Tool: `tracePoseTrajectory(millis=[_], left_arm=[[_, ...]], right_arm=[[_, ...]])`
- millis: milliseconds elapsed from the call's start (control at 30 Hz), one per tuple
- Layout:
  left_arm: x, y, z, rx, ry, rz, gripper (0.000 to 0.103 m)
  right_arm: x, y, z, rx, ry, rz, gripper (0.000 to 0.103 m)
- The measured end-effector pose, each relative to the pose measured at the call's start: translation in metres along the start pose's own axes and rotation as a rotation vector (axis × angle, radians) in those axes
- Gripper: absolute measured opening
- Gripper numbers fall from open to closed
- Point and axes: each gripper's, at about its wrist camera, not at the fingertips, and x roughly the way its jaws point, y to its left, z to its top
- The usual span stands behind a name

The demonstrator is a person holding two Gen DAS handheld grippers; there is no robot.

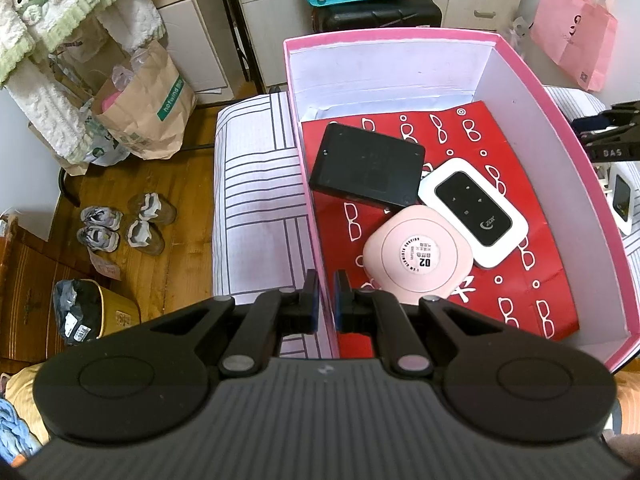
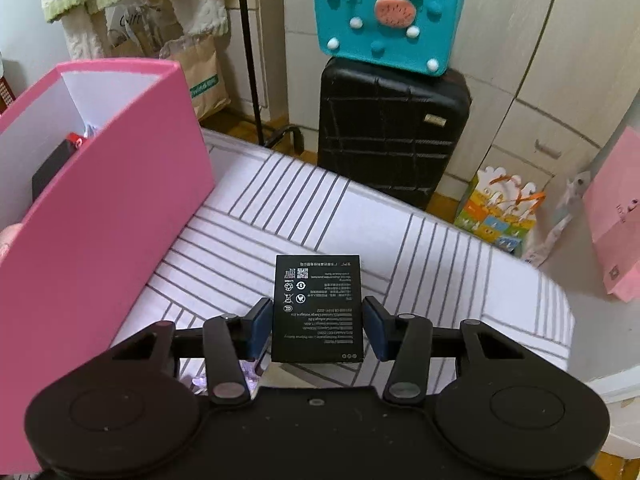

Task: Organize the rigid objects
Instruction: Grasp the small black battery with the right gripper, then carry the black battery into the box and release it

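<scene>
A pink box [image 1: 560,120] stands on the striped bed. On the red patterned paper [image 1: 520,280] inside it lie a black flat device [image 1: 366,164], a white pocket router [image 1: 472,212] and a pink square case [image 1: 416,256]. My left gripper [image 1: 326,300] is shut on the box's near left wall, one finger on each side. In the right wrist view a black battery [image 2: 318,292] lies flat on the sheet, to the right of the box [image 2: 100,220]. My right gripper [image 2: 318,322] straddles the battery, and a thin gap shows at the right pad [image 2: 374,324].
The striped sheet [image 2: 320,208] extends beyond the battery to the bed's far edge. A black suitcase [image 2: 392,132] with a teal felt bag [image 2: 384,20] on top stands behind the bed. A white gadget [image 1: 620,204] lies right of the box. Shoes [image 1: 120,224] sit on the wooden floor to the left.
</scene>
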Motion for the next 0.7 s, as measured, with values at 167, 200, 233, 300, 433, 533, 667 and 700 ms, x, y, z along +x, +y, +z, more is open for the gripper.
tracePoseTrajectory(millis=[167, 200, 233, 300, 433, 533, 667, 700], left_arm=[[-0.001, 0.001, 0.000, 0.003, -0.002, -0.006, 0.006], [-0.001, 0.002, 0.000, 0.004, -0.004, -0.006, 0.006], [-0.001, 0.002, 0.000, 0.006, -0.004, -0.008, 0.006], [-0.001, 0.003, 0.000, 0.006, -0.006, -0.012, 0.006], [-0.002, 0.005, -0.001, 0.010, -0.005, -0.018, 0.006], [-0.001, 0.004, -0.001, 0.007, -0.005, -0.013, 0.006], [0.000, 0.006, 0.002, -0.009, -0.002, -0.014, 0.006], [0.000, 0.006, 0.003, -0.014, -0.002, -0.017, 0.006]], right_arm=[[-0.034, 0.013, 0.010, -0.030, -0.079, 0.001, 0.054], [-0.044, 0.018, 0.013, -0.042, -0.107, 0.008, 0.054], [-0.056, 0.025, 0.016, -0.060, -0.141, 0.022, 0.054], [-0.077, 0.041, 0.021, -0.096, -0.198, 0.061, 0.054], [-0.111, 0.082, 0.032, -0.194, -0.291, 0.156, 0.054], [-0.111, 0.118, 0.047, -0.291, -0.293, 0.175, 0.054], [-0.065, 0.170, 0.071, -0.471, -0.152, 0.124, 0.054], [-0.050, 0.180, 0.076, -0.506, -0.111, 0.101, 0.054]])
